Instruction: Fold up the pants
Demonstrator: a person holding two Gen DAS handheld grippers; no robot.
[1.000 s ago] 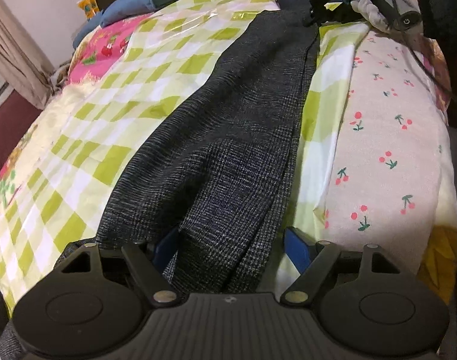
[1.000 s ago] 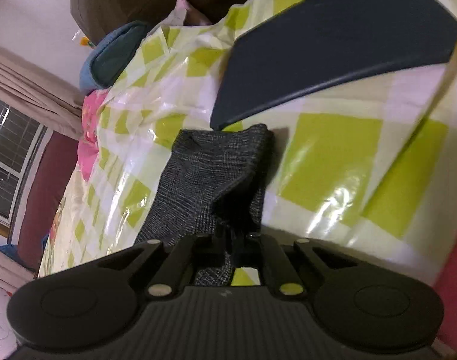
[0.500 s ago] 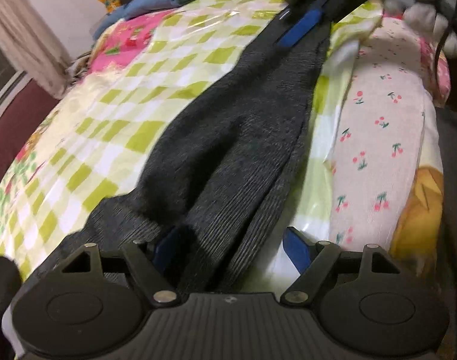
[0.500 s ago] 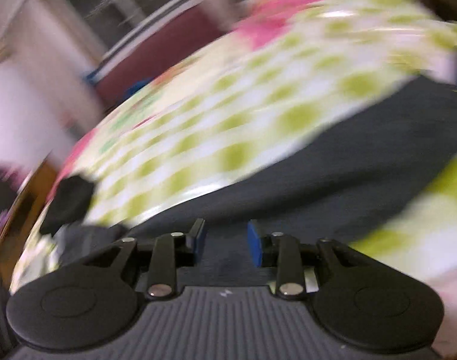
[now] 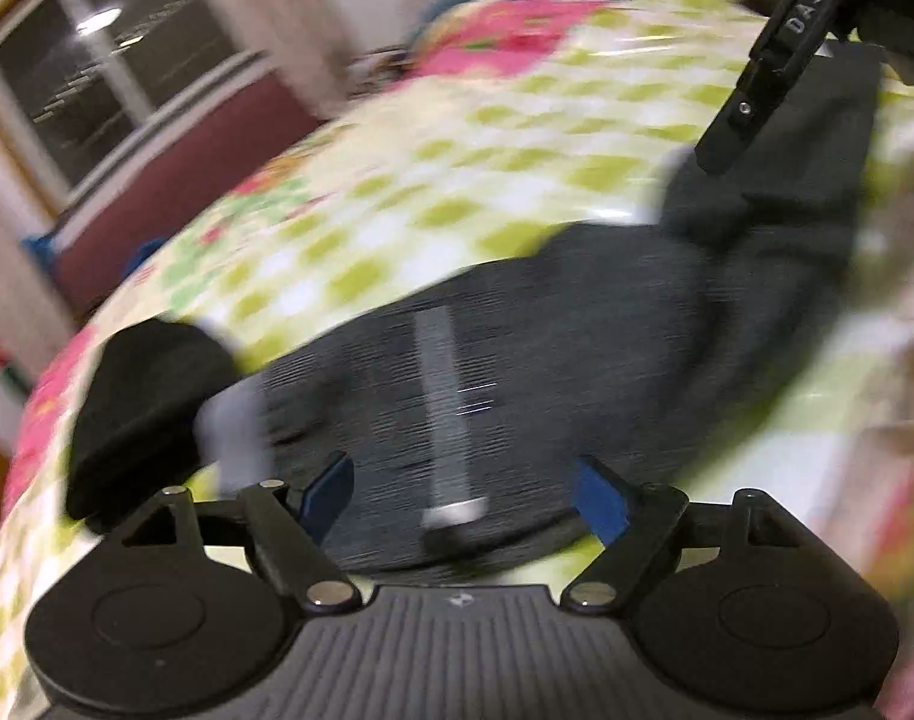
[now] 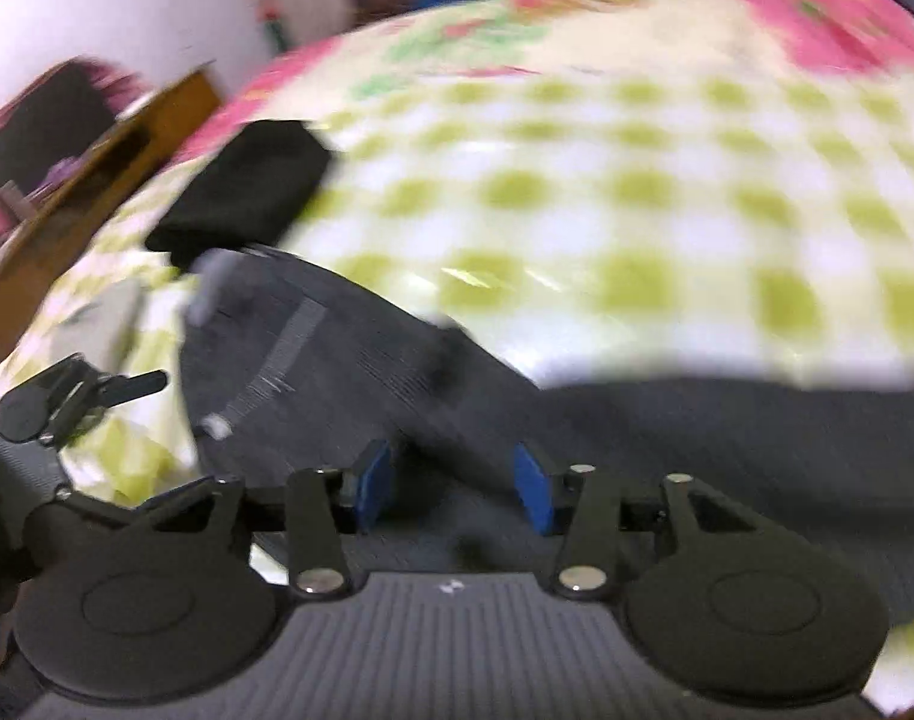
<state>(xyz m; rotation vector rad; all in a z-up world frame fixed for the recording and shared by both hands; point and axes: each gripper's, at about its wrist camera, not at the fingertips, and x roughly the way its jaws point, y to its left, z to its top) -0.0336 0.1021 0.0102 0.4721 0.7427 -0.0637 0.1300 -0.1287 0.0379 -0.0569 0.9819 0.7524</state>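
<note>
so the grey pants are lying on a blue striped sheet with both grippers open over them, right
Not quite: the sheet is green and white checked, not blue striped, as the right wrist view shows. The rest holds: the grey pants lie on it, and the left gripper and right gripper are both open over them, the right's jaws just having opened.

The pants (image 5: 577, 324) are lying spread on the bed (image 5: 457, 180), dark grey with a fine woven check, stretching from the near edge of its green-and-white chequered cover towards the far right. At the near end the waistband is facing up, showing a pale strip (image 5: 438, 396) that is running across the cloth and ending in a small light tab. The far end is lying flat as a darker, squared-off fold, though blur is hiding the finer creases.
</note>
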